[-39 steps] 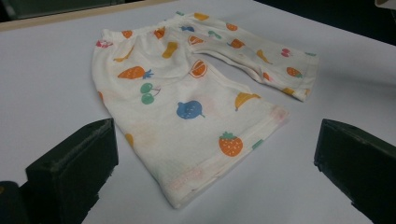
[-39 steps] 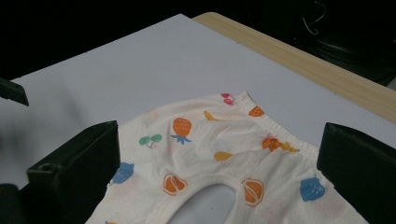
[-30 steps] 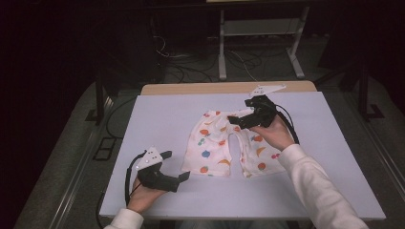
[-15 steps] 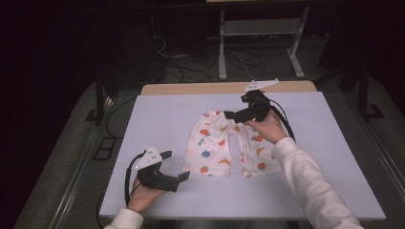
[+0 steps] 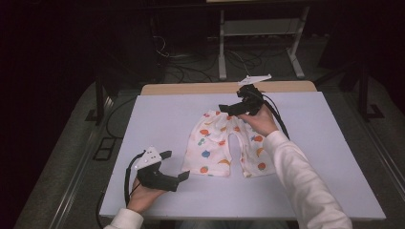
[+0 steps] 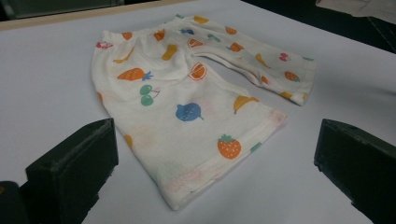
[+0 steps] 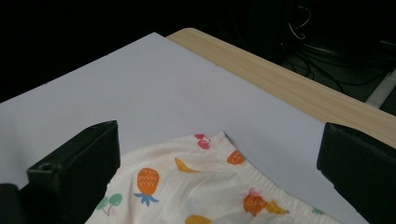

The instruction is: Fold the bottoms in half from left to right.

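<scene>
You have a small pair of shorts [image 5: 224,145] with a fruit print lying flat near the middle of the high view, on the pale sheet [image 5: 315,143] that covers the table, with the waistband toward the upper part of the frame and the two leg openings toward the lower part. Your right gripper [image 5: 230,109] hangs over the waistband at the upper centre, and its jaws are spread wide with nothing between them; in the right gripper view the elastic waistband [image 7: 243,170] lies just below and between the jaws, so I judge you hold it there to come down on that edge. Your left gripper [image 5: 175,167] rests low at the lower left of the high view, just beside the hem of the nearer leg but apart from it, also released and holding nothing. In the left gripper view the hem [image 6: 219,170] lies between the two jaws and a little further on, so this gripper looks placed ready to take that corner. There is open sheet on all sides of the shorts, more at the left and right than at the top, where the wooden table edge [image 5: 191,88] is near. The lower edge of the sheet is close to your left hand [image 5: 143,200], so you have little room there to pull back.
</scene>
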Available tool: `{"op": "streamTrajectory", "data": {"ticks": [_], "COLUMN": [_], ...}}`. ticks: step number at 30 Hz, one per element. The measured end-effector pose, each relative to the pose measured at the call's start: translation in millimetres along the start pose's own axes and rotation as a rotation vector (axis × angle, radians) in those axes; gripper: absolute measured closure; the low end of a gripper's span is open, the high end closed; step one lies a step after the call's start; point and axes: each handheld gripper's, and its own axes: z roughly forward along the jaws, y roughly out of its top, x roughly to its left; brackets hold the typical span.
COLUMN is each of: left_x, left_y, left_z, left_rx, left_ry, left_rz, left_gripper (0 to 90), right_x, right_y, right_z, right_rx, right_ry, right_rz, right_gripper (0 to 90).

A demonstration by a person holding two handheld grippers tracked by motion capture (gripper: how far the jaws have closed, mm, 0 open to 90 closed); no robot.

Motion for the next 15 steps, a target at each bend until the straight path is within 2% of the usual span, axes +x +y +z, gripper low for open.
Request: {"op": "streamTrajectory", "data": {"ticks": [9, 15], "left_x": [-0.2, 0.6], "left_y": [0.0, 0.1], "left_z": [-0.3, -0.7], "left_rx": [-0.005, -0.011], "left_ry": [-0.004, -0.009], "left_rz": [-0.004, -0.007], "left_gripper": [0.0, 0.0], "right_x": [1.4, 2.1], "right_y": [3.4, 4.2], "right_z": [21.0, 41.6], "right_rx": [0.014, 0.022], "right_ry": [0.001, -0.014], "right_rz": [0.000, 0.013], "right_gripper": [0.0, 0.0]}}
